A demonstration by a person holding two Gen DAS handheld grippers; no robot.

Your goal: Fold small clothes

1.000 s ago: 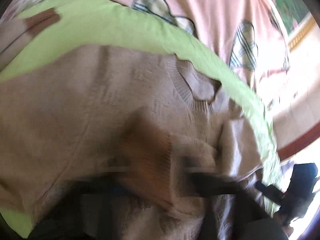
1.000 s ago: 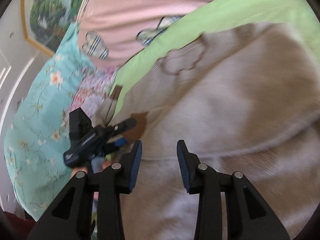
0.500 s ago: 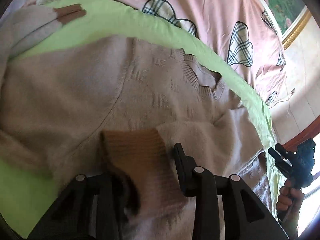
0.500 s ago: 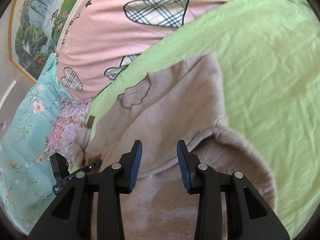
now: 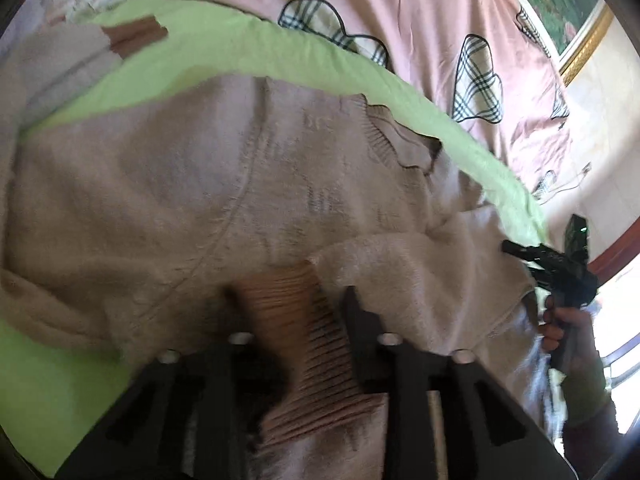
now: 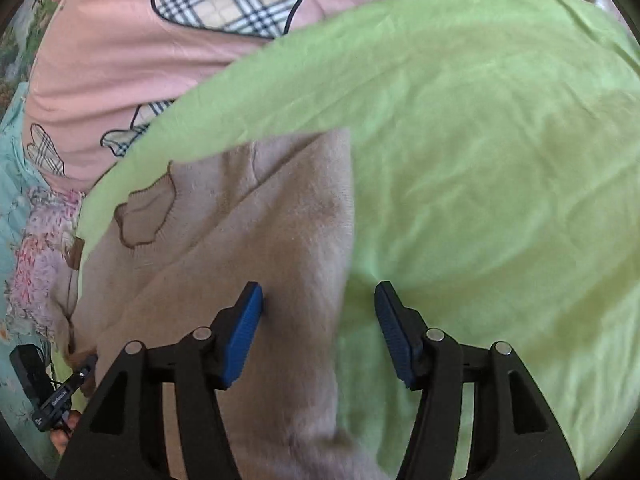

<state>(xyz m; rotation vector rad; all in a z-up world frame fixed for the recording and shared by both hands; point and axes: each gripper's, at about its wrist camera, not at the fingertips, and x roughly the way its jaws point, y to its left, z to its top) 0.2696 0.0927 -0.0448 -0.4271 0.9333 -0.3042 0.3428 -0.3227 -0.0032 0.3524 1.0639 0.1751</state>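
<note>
A small beige knit sweater lies on a green sheet; its neck opening points to the far right. One sleeve is folded across the body, and its brown ribbed cuff lies between the fingers of my left gripper, which stand open around it. The other sleeve's brown cuff lies far left. In the right wrist view my right gripper is open over the sweater's side edge, left finger above the knit, right finger above the green sheet.
A pink duvet with plaid hearts lies beyond the green sheet. A floral blue cloth is at the left of the right wrist view. The other gripper shows at the right edge of the left wrist view and at the bottom left of the right wrist view.
My left gripper laid the sleeve across the sweater's body and opened off the cuff. My right gripper swung right to the sweater's side edge and opened wider.
</note>
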